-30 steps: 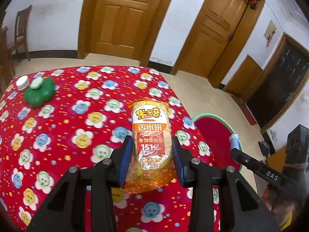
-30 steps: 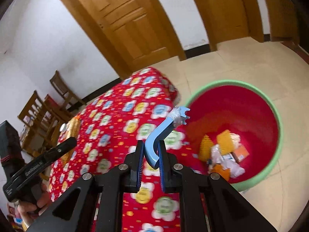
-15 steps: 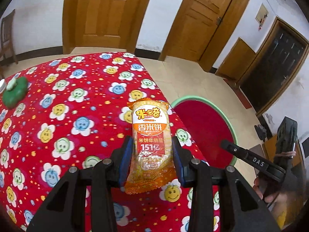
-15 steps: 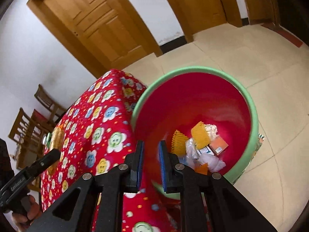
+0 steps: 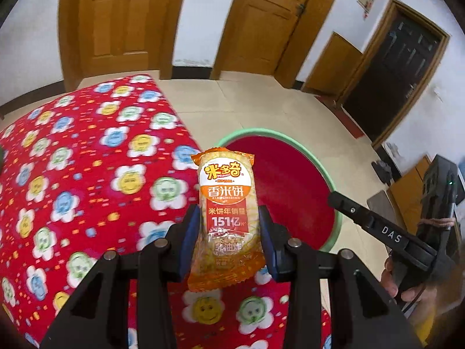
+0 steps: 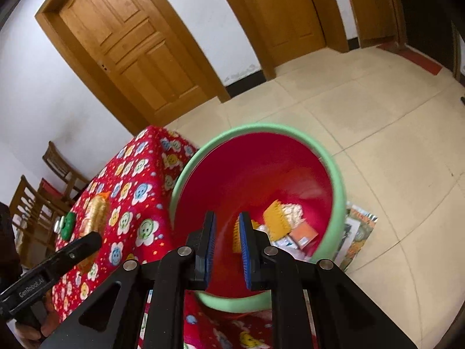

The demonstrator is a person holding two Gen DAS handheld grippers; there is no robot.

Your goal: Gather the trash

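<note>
The left claw (image 5: 229, 241) pinches an orange rice-cracker snack packet (image 5: 226, 218) upright above the edge of the red flower-print table (image 5: 87, 180), near the green-rimmed red bin (image 6: 338, 186) on the floor. The right claw (image 6: 227, 247) hangs over the bin's litter, jaws slightly apart, holding nothing.

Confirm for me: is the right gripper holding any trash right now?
No. The right gripper has nothing between its blue pads, only a gap above the red bin that holds wrappers.
</note>
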